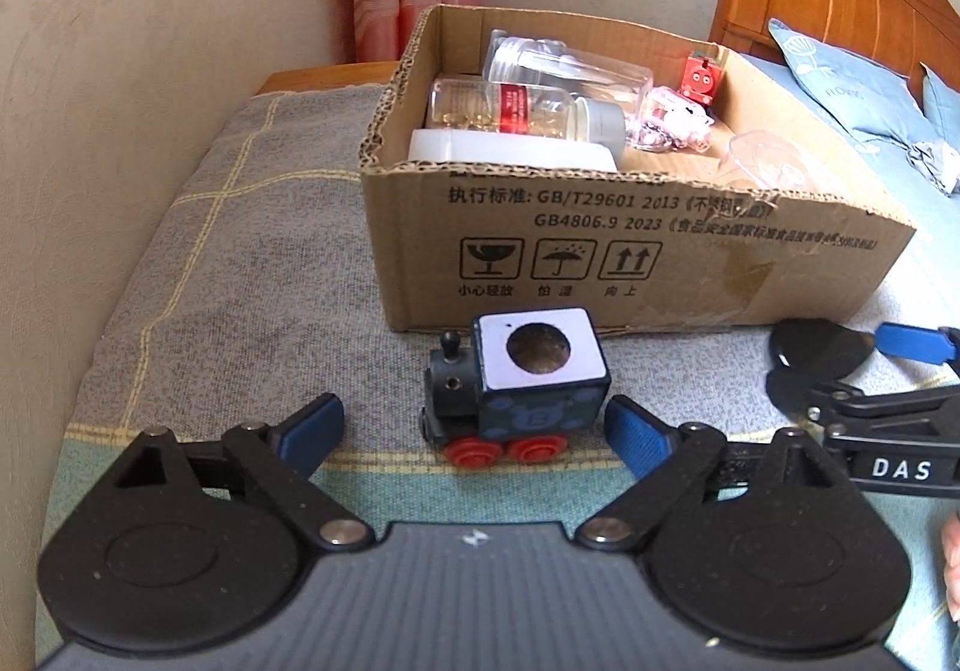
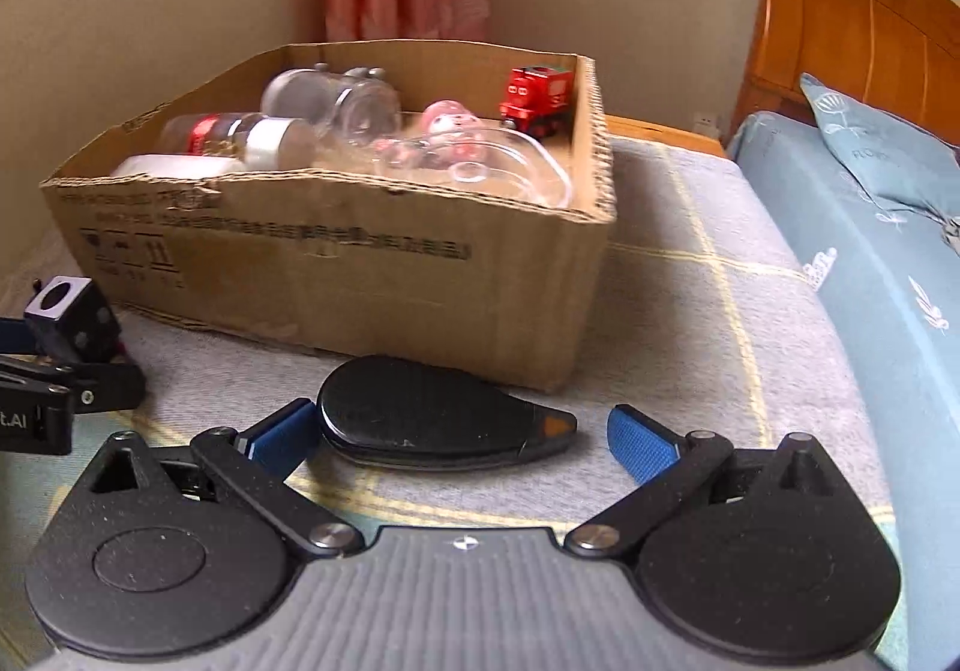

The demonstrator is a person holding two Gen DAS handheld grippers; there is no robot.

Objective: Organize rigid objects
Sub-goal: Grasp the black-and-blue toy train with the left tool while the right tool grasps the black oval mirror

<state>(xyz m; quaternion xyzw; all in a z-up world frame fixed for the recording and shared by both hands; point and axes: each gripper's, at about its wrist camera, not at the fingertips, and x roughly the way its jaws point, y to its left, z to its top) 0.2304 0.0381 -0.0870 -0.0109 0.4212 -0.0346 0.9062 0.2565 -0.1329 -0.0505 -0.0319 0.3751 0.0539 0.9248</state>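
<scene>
In the box (image 1: 630,251): bottles (image 1: 528,110), red train (image 2: 536,98).

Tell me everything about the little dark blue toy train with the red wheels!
The little dark blue toy train stands upright on the grey checked blanket, just in front of the cardboard box. It looks like painted wood, with a small black chimney, red wheels and a pale bear face on its side. Its square roof is white with a round hole. It sits between the open blue fingers of the left gripper, which do not seem to touch it.
</scene>
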